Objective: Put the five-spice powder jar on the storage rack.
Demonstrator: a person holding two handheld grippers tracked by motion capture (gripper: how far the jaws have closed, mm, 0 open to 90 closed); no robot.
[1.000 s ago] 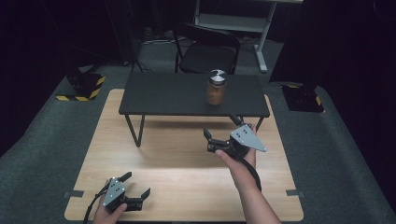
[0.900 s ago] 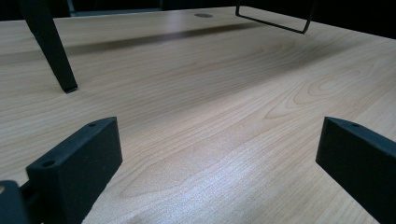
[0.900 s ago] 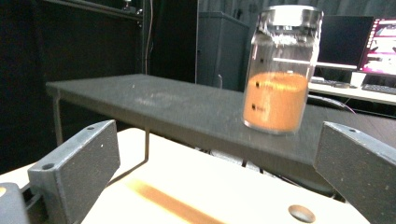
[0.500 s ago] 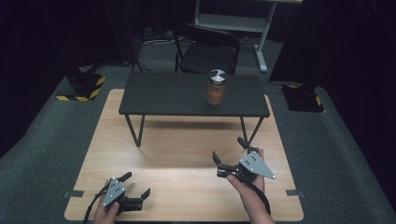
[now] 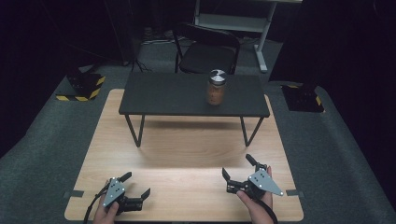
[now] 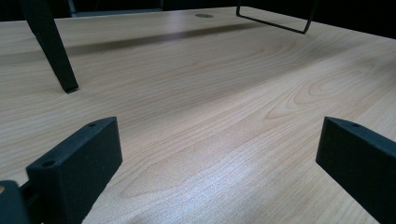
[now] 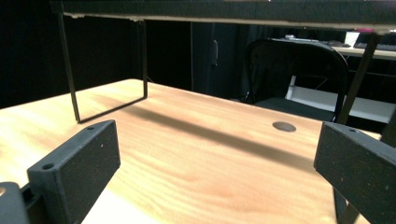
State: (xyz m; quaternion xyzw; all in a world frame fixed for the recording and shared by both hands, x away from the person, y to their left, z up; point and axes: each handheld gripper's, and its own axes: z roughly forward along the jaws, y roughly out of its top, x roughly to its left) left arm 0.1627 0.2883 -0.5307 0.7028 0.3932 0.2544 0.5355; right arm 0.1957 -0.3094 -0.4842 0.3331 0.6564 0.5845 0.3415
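A glass jar (image 5: pixel 215 87) with a silver lid and orange-brown contents stands on the right half of a small black raised table (image 5: pixel 163 95). That stand rests on a light wooden table (image 5: pixel 187 149). My left gripper (image 5: pixel 136 184) lies low at the near left edge, open, nothing between its jaws. My right gripper (image 5: pixel 238 167) is held at the near right, open and empty, far from the jar. In the left gripper view its jaws (image 6: pixel 219 158) frame bare wood. In the right gripper view the jaws (image 7: pixel 215 172) look under the stand.
The stand's thin black wire legs (image 5: pixel 134 131) (image 5: pixel 251 131) rise from the wood between the grippers and the jar. A black chair (image 5: pixel 205 49) stands behind the table, and a round cable hole (image 7: pixel 284 126) marks the wood. Yellow-black striped blocks (image 5: pixel 84 86) lie on the floor.
My right gripper has drawn back from just in front of the stand to the near right edge of the table and dropped lower. The left gripper and the jar have stayed put.
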